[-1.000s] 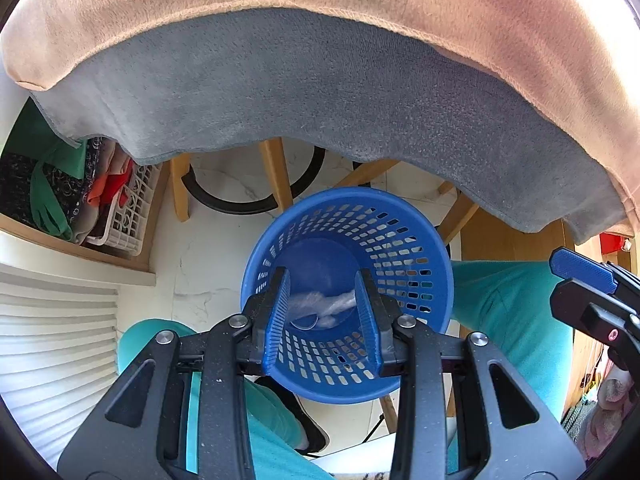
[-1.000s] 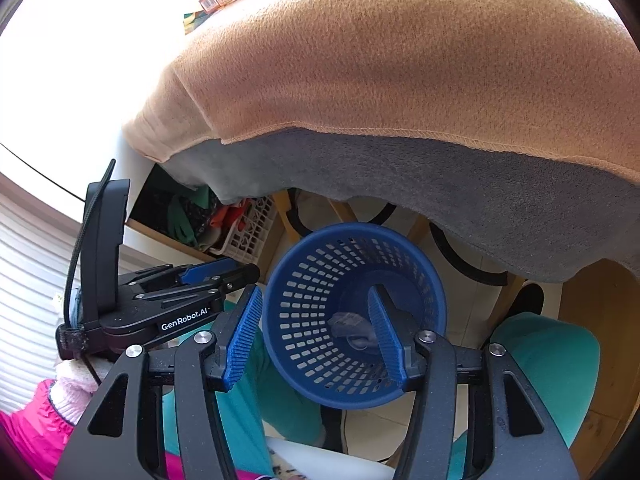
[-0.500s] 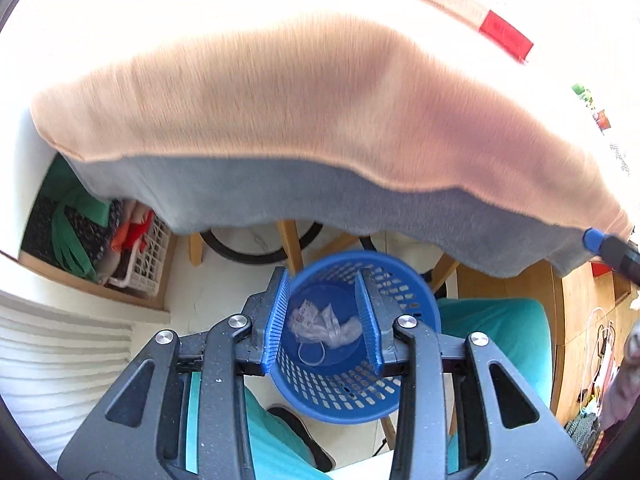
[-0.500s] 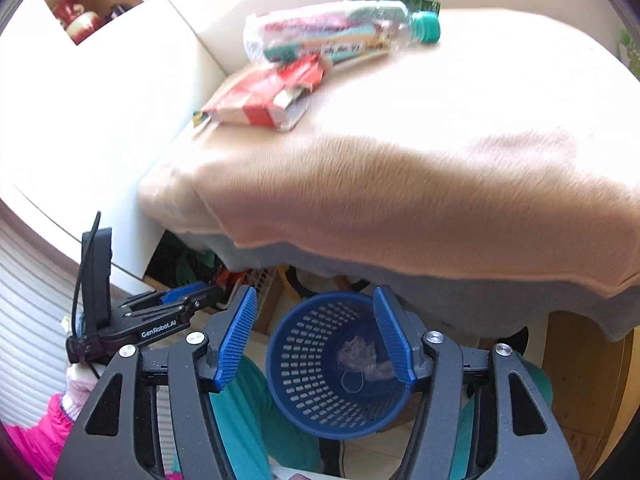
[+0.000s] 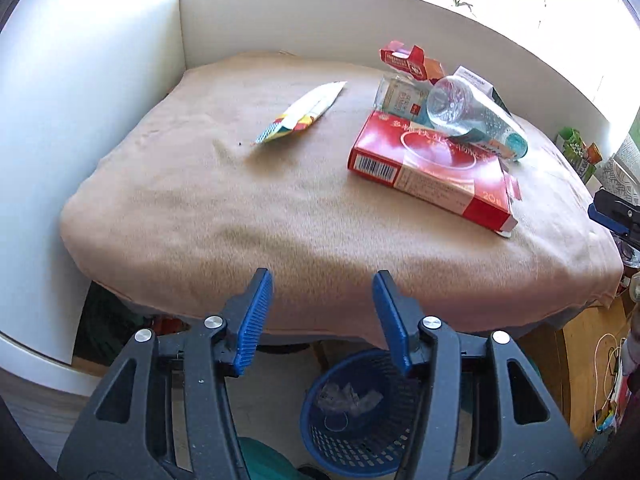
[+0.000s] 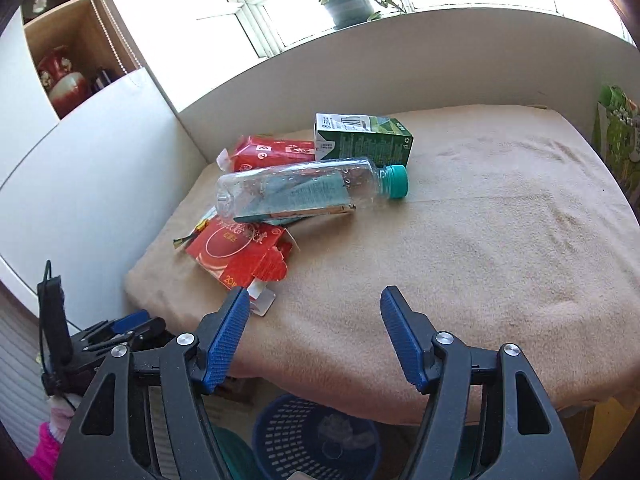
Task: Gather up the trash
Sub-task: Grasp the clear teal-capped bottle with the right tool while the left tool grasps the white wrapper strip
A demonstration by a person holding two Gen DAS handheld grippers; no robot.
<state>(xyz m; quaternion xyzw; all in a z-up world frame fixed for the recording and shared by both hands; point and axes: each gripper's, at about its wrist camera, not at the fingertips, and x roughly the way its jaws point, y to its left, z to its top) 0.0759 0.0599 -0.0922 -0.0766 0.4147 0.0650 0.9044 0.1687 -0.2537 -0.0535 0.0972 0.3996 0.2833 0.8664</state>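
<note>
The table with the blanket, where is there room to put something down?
The blanket is bare right of the plastic bottle and green carton, and along the near edge. A smaller bare patch lies left of the snack wrapper. The middle back is crowded, with the bottle propped on the red box.

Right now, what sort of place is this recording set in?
Most likely a room in a home. A table draped in a tan blanket stands below a window sill with a potted plant, and a wooden shelf holds a red vase.
</note>
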